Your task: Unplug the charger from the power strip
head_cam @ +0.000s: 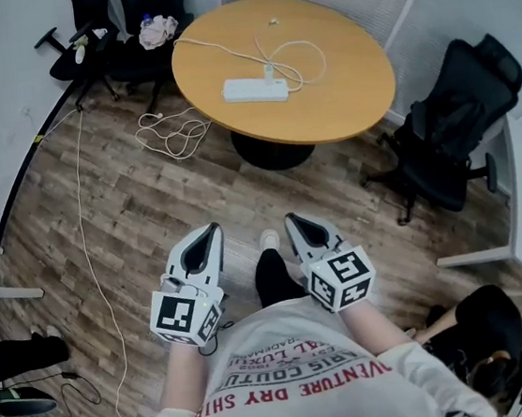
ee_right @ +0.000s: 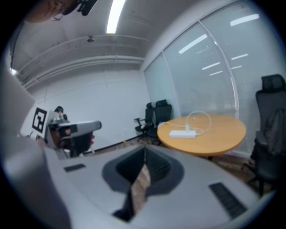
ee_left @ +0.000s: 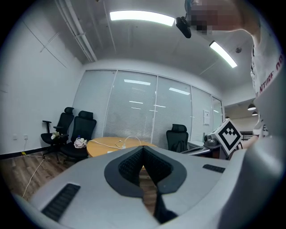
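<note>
A round wooden table (head_cam: pixel 342 98) stands on plank flooring (head_cam: pixel 130 219), black office chairs (head_cam: pixel 450 132) around, strip lights (ee_left: pixel 142 17) overhead.

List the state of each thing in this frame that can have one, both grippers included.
charger: plugged into the power strip, untouched.
power strip: lying flat on the round table.
left gripper: shut, empty, short of the table.
right gripper: shut, empty, short of the table.
floor cable: loosely coiled beside the table.

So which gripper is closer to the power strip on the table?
Right, just barely. The right gripper lines up almost straight with the power strip; the left gripper is beside it, off to the strip's left. Both hang over the floor, short of the table.
</note>
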`<state>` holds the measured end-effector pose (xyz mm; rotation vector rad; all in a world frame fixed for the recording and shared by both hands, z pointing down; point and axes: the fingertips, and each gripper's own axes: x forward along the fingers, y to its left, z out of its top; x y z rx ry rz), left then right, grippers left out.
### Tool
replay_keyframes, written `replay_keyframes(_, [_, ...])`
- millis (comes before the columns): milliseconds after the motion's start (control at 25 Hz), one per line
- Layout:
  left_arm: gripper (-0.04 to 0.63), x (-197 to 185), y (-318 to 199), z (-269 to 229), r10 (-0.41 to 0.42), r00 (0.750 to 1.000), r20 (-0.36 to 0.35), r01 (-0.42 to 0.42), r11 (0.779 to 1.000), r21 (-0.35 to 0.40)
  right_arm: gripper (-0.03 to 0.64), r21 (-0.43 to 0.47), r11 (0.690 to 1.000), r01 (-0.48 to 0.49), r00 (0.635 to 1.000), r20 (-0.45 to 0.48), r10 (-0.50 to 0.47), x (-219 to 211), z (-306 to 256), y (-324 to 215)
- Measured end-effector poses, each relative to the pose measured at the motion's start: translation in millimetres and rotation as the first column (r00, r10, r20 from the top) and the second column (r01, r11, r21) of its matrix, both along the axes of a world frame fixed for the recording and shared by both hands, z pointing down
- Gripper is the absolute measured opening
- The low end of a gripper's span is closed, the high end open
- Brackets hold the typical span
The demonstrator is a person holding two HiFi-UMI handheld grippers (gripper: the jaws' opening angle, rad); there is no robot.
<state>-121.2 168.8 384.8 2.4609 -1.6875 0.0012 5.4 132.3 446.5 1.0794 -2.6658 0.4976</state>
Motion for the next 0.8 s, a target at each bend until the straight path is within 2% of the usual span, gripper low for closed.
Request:
replay_keyframes(160, [0.032, -9.6, -68.3, -8.5, -0.010, 1.000, 0.021, 0.009, 1.000, 0.011, 0.028, -0.008, 0.999, 0.032, 0.999, 0.006, -0.032, -11.7, -0.5, -66.0])
replay_keyframes(480, [0.032, -14.5, -201.8, -8.0, 0.014, 0.998, 0.069, -0.015, 1.000, 0.006, 0.028, -0.003, 1.000, 0.013, 1.000, 0.000, -0.013, -14.5, -0.1, -209.3])
replay_keyframes(800, [0.032, -18.0, -286.9, 13.2, 0.046, 0.997, 0.058, -0.044, 0.998, -0.046, 0.028, -0.048, 0.999, -0.026, 0.999, -0.035, 0.024, -9.0, 16.4, -291.6])
